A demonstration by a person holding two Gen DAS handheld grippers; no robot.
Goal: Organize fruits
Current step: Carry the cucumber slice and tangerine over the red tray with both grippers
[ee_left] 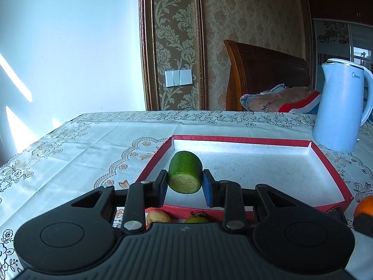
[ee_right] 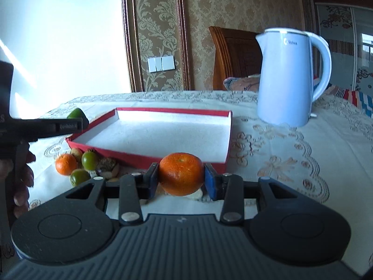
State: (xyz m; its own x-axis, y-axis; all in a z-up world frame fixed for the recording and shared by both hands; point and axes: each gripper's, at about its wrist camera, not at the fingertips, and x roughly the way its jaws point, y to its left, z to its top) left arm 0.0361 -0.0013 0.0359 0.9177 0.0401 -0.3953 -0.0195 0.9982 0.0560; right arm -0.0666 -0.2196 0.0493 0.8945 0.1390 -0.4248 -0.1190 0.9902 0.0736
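Observation:
My left gripper is shut on a green cucumber chunk, its cut end facing me, held above the near left part of the red tray with a white floor. From the right wrist view the left gripper and the cucumber chunk show at the red tray's left corner. My right gripper is shut on an orange, lifted in front of the tray's near wall. The orange peeks in at the left view's right edge.
A pale blue kettle stands on the lace tablecloth behind and right of the tray. Loose fruit lies left of the tray's near corner: an orange, two green fruits, brownish pieces. A person's hand holds the left tool.

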